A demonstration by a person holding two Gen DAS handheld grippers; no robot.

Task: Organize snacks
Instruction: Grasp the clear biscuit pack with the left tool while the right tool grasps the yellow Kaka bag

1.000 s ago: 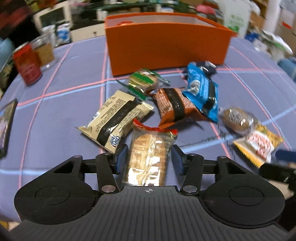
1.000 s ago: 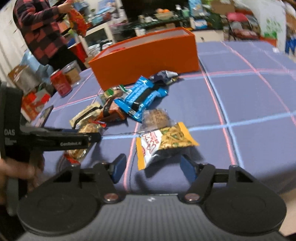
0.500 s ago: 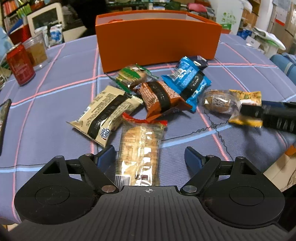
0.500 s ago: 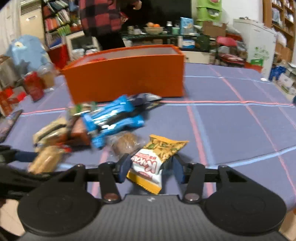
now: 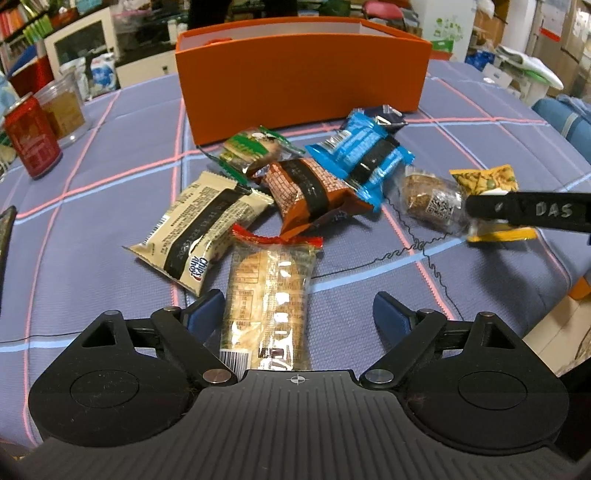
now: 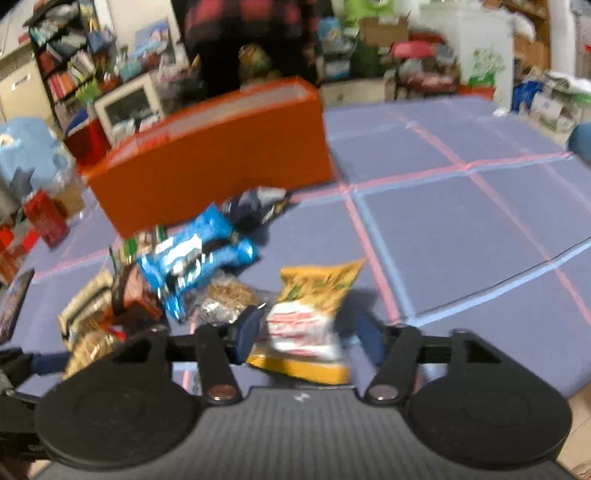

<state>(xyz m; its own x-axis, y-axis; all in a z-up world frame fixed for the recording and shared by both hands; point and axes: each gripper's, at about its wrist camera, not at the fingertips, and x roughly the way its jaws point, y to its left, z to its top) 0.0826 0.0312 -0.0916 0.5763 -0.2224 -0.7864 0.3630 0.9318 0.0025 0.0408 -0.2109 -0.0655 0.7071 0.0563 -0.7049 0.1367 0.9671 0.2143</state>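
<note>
My left gripper (image 5: 297, 317) is open, its fingers either side of a clear cracker packet with a red top (image 5: 271, 295) that lies on the cloth. My right gripper (image 6: 308, 332) holds a yellow and white snack bag (image 6: 308, 321) between its fingers, lifted off the cloth; the bag also shows in the left wrist view (image 5: 487, 181). Beyond lie a cream Chips Ahoy packet (image 5: 199, 229), an orange-brown packet (image 5: 310, 192), a blue packet (image 5: 360, 155), a green-striped packet (image 5: 251, 147) and a clear-wrapped brown cake (image 5: 428, 199). An orange box (image 5: 303, 70) stands behind them.
A red can (image 5: 31, 140) and a clear plastic cup (image 5: 64, 107) stand at the far left. A dark flat object (image 5: 5, 236) lies at the left edge. The table's near right edge (image 5: 554, 314) drops off. A person in plaid (image 6: 251, 33) stands behind the box.
My left gripper has opened wide around the cracker packet. My right gripper closed in on the yellow bag and has lifted it, swinging its view to the left.
</note>
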